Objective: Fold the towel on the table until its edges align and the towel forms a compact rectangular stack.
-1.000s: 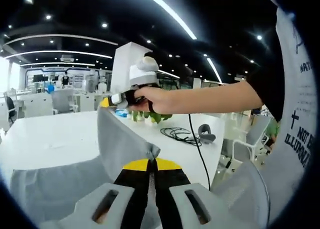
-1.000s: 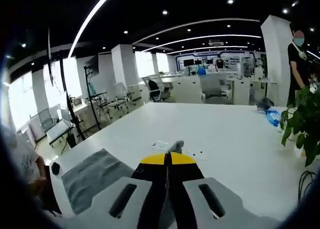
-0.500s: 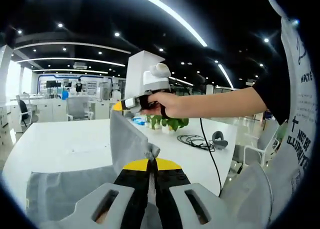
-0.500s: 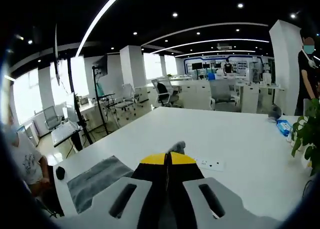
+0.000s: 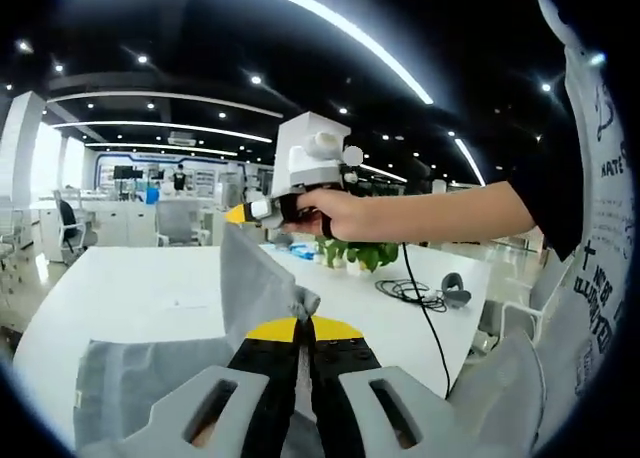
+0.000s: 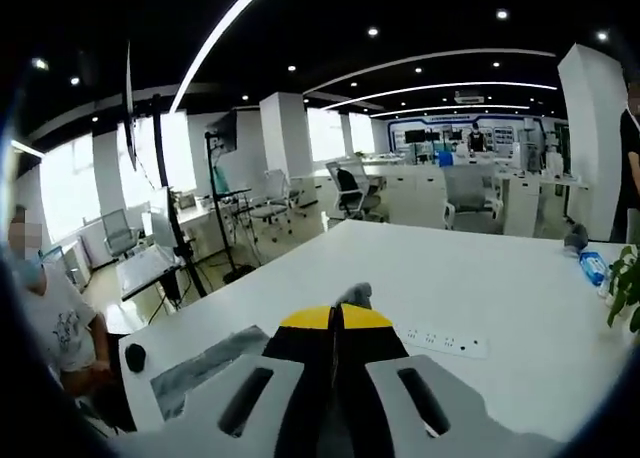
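Towel (image 5: 255,288) is hanging lifted over the white desk (image 5: 130,288), with a green plant (image 5: 362,254) and black cable (image 5: 410,291) lying beyond. Left tongs (image 5: 300,323) are pinching one corner, jaws closed. Right tongs (image 5: 243,212), in the person's hand (image 5: 325,214), are gripping another corner higher up, jaws closed.

A large white table (image 5: 130,288) carries everything here. The grey towel (image 5: 150,373) lies partly flat on its near end, one portion lifted off the surface; in the right gripper view a strip of it (image 6: 205,363) rests by the table's corner. A white power strip (image 6: 445,340) lies on the tabletop. Farther along sit a coiled black cable (image 5: 408,291), a small dark device (image 5: 452,288) beside it, and a green plant (image 5: 358,253).
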